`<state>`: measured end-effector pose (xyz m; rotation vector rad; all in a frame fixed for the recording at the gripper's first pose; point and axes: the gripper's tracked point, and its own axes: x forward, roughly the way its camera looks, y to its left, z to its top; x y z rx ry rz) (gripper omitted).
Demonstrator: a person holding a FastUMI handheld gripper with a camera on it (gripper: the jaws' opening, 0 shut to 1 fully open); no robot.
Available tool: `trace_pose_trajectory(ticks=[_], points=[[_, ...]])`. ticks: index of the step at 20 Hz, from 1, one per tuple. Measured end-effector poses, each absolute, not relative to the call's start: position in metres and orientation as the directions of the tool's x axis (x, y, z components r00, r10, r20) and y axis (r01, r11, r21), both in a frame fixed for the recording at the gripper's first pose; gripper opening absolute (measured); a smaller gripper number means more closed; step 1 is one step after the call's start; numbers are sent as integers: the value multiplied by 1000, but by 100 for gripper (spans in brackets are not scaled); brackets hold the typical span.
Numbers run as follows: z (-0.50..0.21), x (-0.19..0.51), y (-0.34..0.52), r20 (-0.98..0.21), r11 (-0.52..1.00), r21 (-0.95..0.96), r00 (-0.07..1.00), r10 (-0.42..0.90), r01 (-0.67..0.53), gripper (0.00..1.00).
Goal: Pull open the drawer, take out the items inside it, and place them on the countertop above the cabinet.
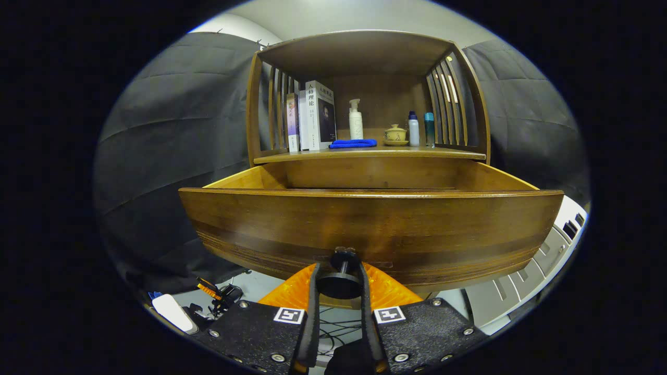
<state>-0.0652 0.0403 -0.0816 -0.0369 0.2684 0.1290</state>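
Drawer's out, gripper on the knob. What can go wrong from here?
1. The gripper fingers flank the small round knob; a crooked pull could slip them off.
2. The drawer already stands well out of the cabinet; pulling further may drop it.
3. The drawer's inside is hidden behind its front, and the countertop already holds books, a blue cloth and bottles, so free space is limited.

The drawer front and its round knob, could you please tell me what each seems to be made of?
The drawer front looks like solid wood with a smooth, glossy brown finish: grain bands run along it and light glints off it. The knob looks like dark metal or hard plastic with a matte finish; I cannot tell which. The gripper has one finger on each side of the knob, seemingly pressing on it.
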Motion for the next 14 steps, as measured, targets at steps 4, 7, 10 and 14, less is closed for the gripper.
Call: trace_pose_trajectory(ticks=[4, 7, 10, 14], points=[[-84, -72, 46, -266, 987, -36, 953, 144, -159, 35], [-85, -75, 47, -261, 982, -49, 951, 164, -183, 35], [-84, -74, 47, -242, 982, -20, 953, 180, -190, 40], [-80, -74, 50, -228, 978, -4, 952, 204, -210, 48]])
